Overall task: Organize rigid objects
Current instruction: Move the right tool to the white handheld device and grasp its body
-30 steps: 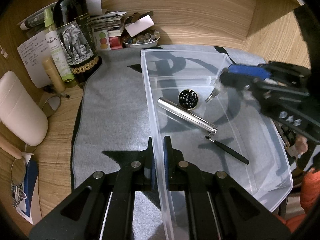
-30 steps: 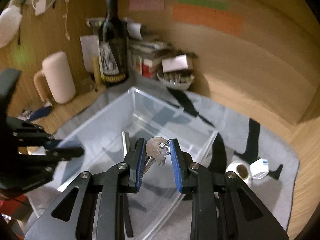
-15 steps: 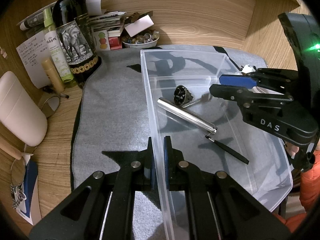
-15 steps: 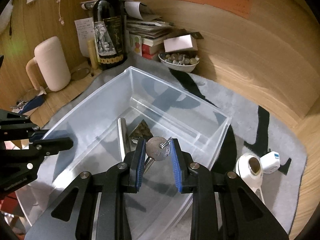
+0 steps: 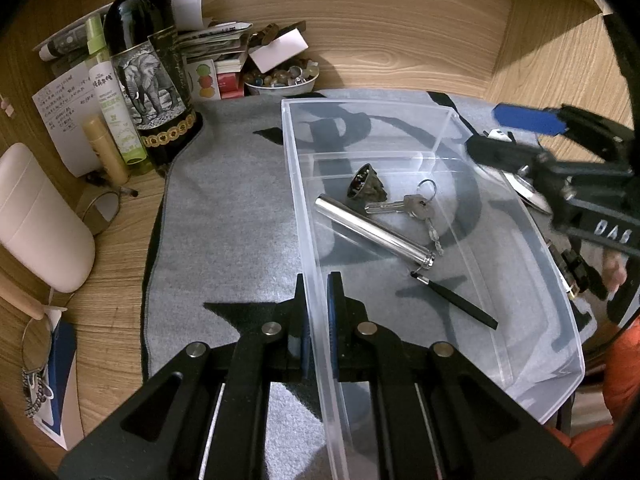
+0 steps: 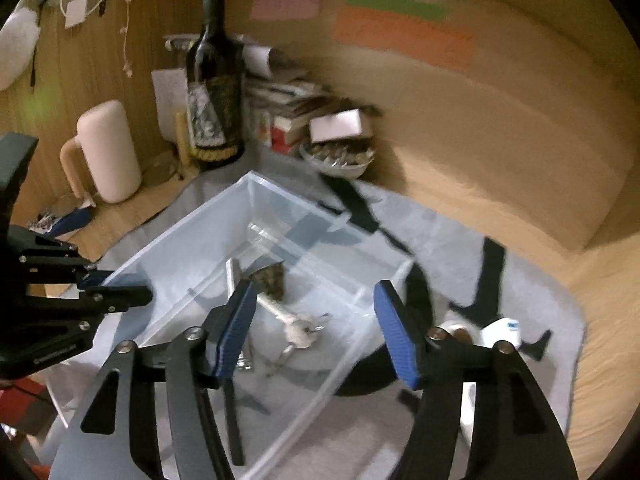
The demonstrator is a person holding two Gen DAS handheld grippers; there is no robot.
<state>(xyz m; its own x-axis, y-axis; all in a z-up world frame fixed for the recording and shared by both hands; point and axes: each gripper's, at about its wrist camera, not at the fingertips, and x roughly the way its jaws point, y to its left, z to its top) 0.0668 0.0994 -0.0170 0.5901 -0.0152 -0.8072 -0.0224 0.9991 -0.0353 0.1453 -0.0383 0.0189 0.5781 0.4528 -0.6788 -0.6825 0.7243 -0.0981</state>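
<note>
A clear plastic bin (image 5: 556, 280) lies on a grey mat. Inside it lie a bunch of keys (image 5: 412, 206), a silver metal tube (image 5: 372, 232), a small dark round object (image 5: 366, 182) and a black stylus (image 5: 456, 302). My left gripper (image 5: 318, 312) is shut on the bin's near left wall. My right gripper (image 6: 316, 324) is open and empty above the bin; the keys (image 6: 298, 326) lie below it. It also shows in the left wrist view (image 5: 508, 136), at the bin's right side.
A wine bottle (image 5: 150, 64), a green spray bottle (image 5: 114, 100), a stack of books and a bowl of small stones (image 5: 282, 80) stand at the back. A cream mug (image 5: 36, 216) is at the left. A tape roll (image 6: 460, 328) lies on the mat right of the bin.
My right gripper opened and the keys dropped into the bin beside the metal tube. The gripper then drew back to the right. My left gripper kept its hold on the bin wall.
</note>
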